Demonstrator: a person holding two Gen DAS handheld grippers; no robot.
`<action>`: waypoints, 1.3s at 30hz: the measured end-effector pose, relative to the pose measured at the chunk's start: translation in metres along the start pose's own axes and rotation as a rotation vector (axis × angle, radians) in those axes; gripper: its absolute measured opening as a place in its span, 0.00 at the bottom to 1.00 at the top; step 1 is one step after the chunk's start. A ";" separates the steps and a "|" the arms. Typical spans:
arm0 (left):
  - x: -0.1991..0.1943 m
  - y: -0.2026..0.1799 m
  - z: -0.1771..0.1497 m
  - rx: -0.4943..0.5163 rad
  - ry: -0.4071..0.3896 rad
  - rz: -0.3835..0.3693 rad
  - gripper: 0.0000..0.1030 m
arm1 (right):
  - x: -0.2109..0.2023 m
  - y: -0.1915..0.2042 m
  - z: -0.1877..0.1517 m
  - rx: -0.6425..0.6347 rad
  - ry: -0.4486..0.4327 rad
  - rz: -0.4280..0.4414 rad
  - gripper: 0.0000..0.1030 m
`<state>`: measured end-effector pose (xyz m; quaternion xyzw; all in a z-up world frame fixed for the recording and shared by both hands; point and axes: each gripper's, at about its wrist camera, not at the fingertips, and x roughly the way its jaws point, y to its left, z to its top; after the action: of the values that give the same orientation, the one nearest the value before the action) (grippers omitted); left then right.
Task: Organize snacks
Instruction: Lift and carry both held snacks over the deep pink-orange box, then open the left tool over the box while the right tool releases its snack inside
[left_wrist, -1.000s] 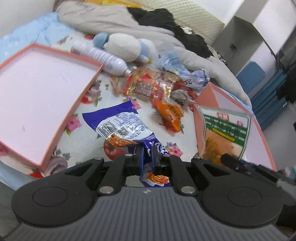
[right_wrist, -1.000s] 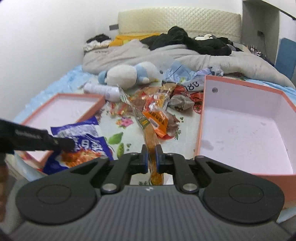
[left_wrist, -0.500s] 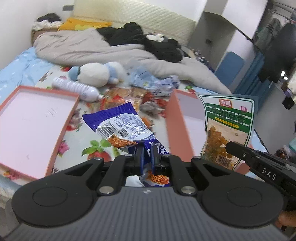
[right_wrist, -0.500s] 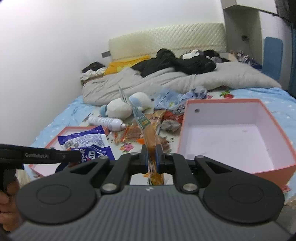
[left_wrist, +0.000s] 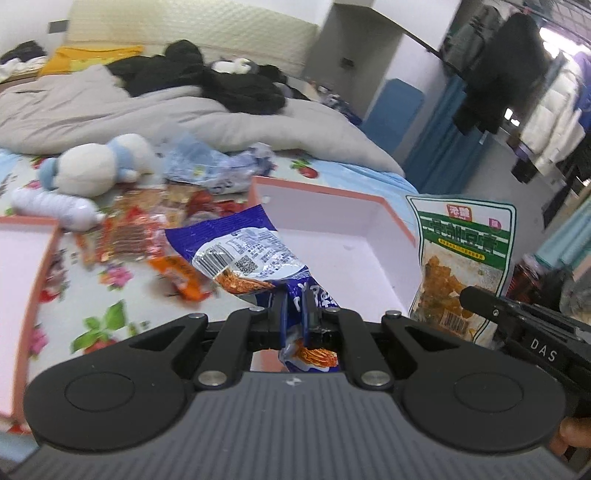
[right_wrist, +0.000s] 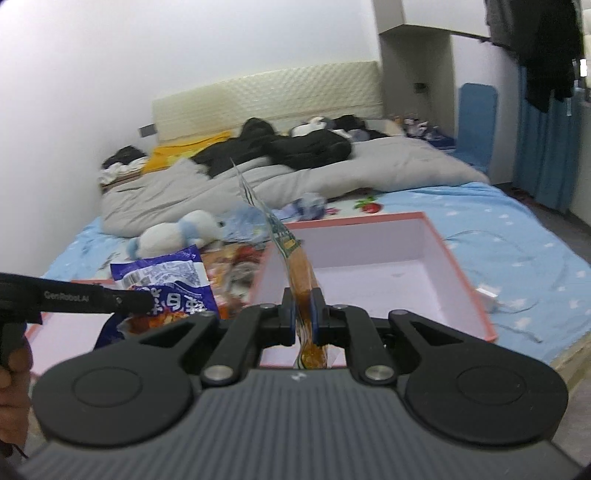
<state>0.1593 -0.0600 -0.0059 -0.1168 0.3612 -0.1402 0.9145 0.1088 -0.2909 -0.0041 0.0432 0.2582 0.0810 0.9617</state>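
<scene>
Both grippers have lifted and swung toward the pink box (left_wrist: 332, 236), which now fills the frame's centre, just ahead. The right gripper (right_wrist: 303, 317) stands nearer it, clamping the green-labelled snack pouch (left_wrist: 461, 258) edge-on, long axis upright. The left gripper (left_wrist: 293, 306) pinches the crinkled blue noodle packet (left_wrist: 240, 251).

You face a bed (right_wrist: 498, 236) with a blue star-print sheet, set against a plain white wall (right_wrist: 110, 74) and a cream quilted headboard (right_wrist: 266, 96). A grey duvet (right_wrist: 295, 181) and dark clothes (right_wrist: 288, 144) lie heaped near it. To your right hang blue curtains (right_wrist: 543, 147) and, apparently, coats on a rail (left_wrist: 517, 74).
</scene>
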 end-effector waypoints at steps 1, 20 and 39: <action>0.009 -0.003 0.003 0.008 0.009 -0.010 0.09 | 0.003 -0.003 0.000 0.002 0.001 -0.010 0.11; 0.171 -0.029 0.046 0.068 0.192 -0.045 0.09 | 0.103 -0.063 -0.006 0.115 0.132 -0.081 0.11; 0.183 -0.018 0.048 0.114 0.205 -0.018 0.55 | 0.123 -0.068 -0.020 0.140 0.192 -0.101 0.55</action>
<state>0.3172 -0.1338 -0.0811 -0.0530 0.4430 -0.1799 0.8767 0.2125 -0.3354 -0.0899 0.0893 0.3562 0.0180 0.9300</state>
